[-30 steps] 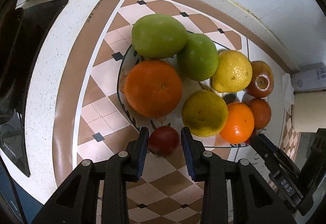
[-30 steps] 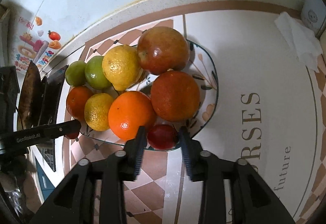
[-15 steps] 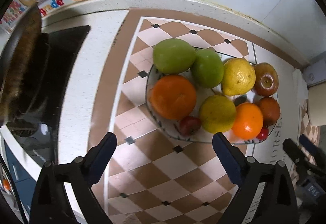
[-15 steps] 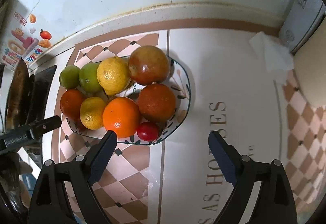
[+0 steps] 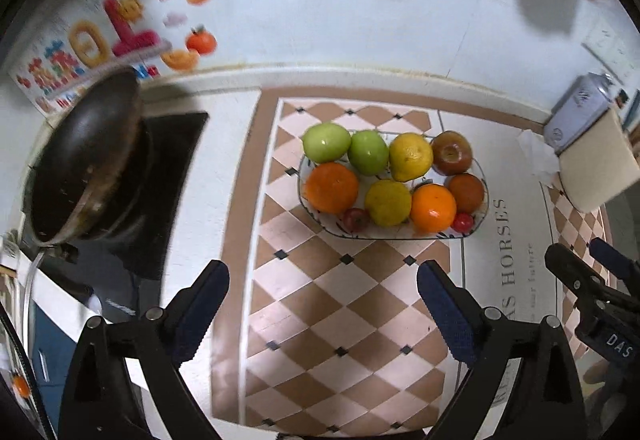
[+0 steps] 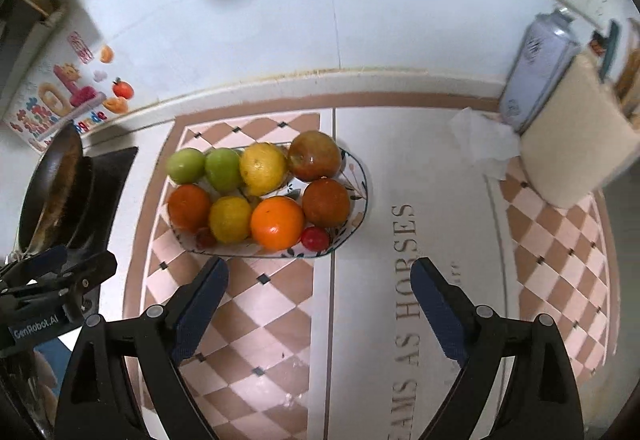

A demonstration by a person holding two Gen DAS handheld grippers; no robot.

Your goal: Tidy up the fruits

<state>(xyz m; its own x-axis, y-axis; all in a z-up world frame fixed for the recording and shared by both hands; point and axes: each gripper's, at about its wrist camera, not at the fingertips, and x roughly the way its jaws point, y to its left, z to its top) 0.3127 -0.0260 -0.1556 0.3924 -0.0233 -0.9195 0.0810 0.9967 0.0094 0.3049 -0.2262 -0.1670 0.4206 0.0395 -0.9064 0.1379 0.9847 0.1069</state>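
A patterned plate on the chequered mat holds two green fruits, two yellow citrus, oranges, brownish-red fruits and two small red fruits at its front rim. My left gripper is open and empty, well back from the plate. My right gripper is open and empty, also back from the plate. Each gripper shows at the edge of the other's view.
A dark pan sits on a black stove at the left. A white tissue, a pale blue can and a cream block stand at the right. A tiled wall runs behind.
Both grippers let go of the small red fruits at the plate's front rim, opened wide and pulled back and up, away from the plate. The fruits stay on the plate.
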